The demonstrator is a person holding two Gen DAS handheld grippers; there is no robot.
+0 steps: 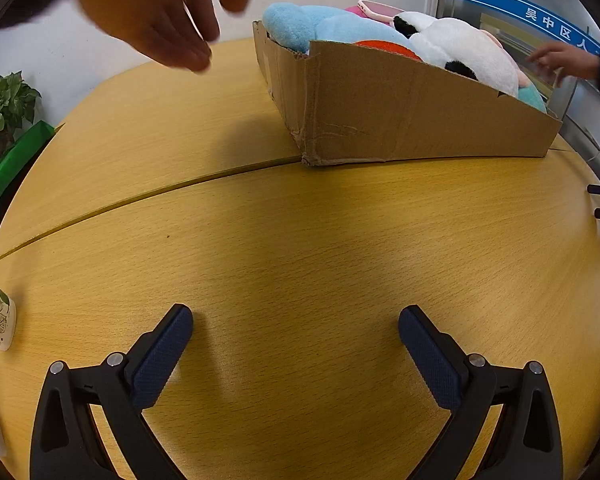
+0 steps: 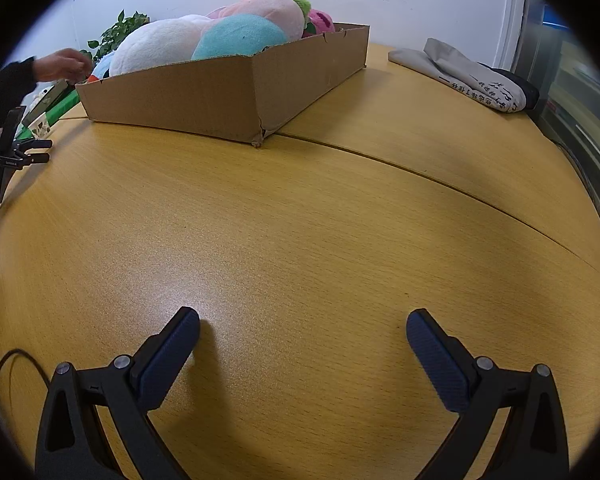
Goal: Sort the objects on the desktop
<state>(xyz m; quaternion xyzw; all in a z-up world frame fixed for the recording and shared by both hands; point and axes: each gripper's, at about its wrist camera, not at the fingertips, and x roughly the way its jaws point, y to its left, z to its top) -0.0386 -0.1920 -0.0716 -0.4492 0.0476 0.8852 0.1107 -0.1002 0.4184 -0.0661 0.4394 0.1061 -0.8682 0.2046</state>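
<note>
Grippers rest low over the bare table (image 1: 300,240): left gripper (image 1: 296,332) and right gripper (image 2: 303,332) both spread wide, holding nothing, probably waiting to start. Plush toys (image 1: 452,44) fill the cardboard box (image 1: 400,120) at one o'clock, likely already sorted.

I see even, bright indoor light. Soft glare on table (image 2: 204,300) just ahead of right gripper (image 2: 302,330); faint sheen between left gripper (image 1: 296,328) fingers. Short shadows beside fingertips. Hand (image 1: 160,20) far ahead motion-blurred. Strong fisheye bending, black vignette at edges.
</note>
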